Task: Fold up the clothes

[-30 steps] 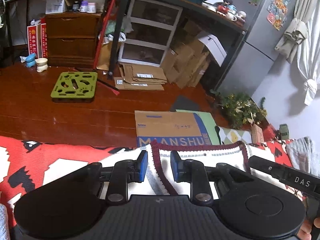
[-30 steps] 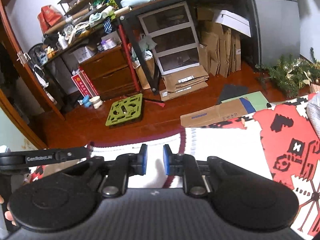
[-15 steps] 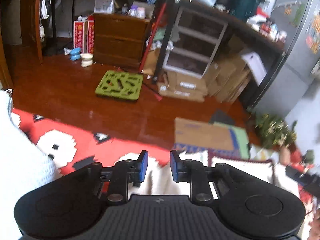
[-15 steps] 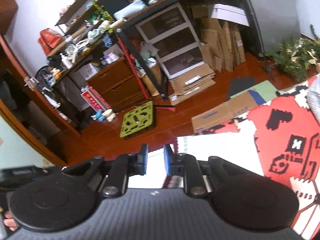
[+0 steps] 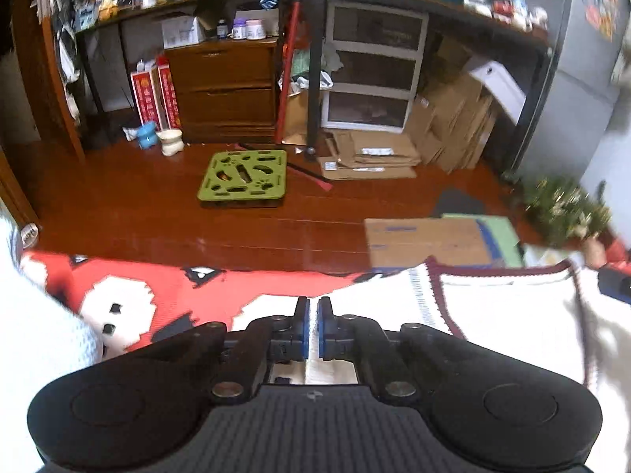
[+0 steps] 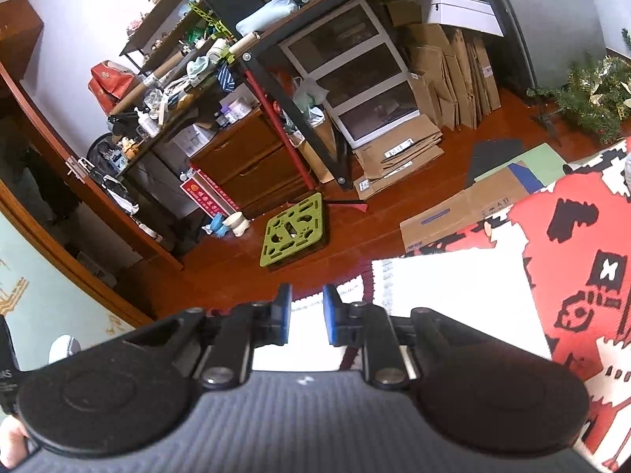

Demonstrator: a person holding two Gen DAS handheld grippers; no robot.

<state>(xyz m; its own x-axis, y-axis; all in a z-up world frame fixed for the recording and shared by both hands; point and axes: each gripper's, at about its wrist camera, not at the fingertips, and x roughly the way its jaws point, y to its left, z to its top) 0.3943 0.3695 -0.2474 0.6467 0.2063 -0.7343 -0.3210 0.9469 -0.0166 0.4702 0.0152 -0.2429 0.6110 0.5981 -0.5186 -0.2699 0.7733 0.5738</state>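
In the left wrist view your left gripper (image 5: 314,325) has just been closing and now stands nearly clenched, with a thin strip of white cloth showing in the slit between its blue pads (image 5: 303,327); it looks pinched on the near edge of the sweater (image 5: 501,327), though the fabric there is too washed out to be sure how much is caught. The sweater, white knit with a maroon trim, lies spread on the red patterned blanket (image 5: 130,283) to the right of the gripper, its far hem near the blanket's edge above the cardboard (image 5: 426,240) on the floor. More white fabric (image 5: 35,339) sits blurred at the left edge; you cannot tell if it belongs to the same garment. In the right wrist view your right gripper (image 6: 307,317) stands partly open, white cloth visible in the gap, but the pads (image 6: 330,317) do not clearly press on it, so a hold there cannot be confirmed. The sweater (image 6: 453,295) lies flat just beyond, with the maroon trim running down toward the gripper and the blanket (image 6: 583,276) to its right. As a judgement, you are early: the garment is laid out and only being taken by its near edge, no finished fold shows, and the folding itself is all left to do
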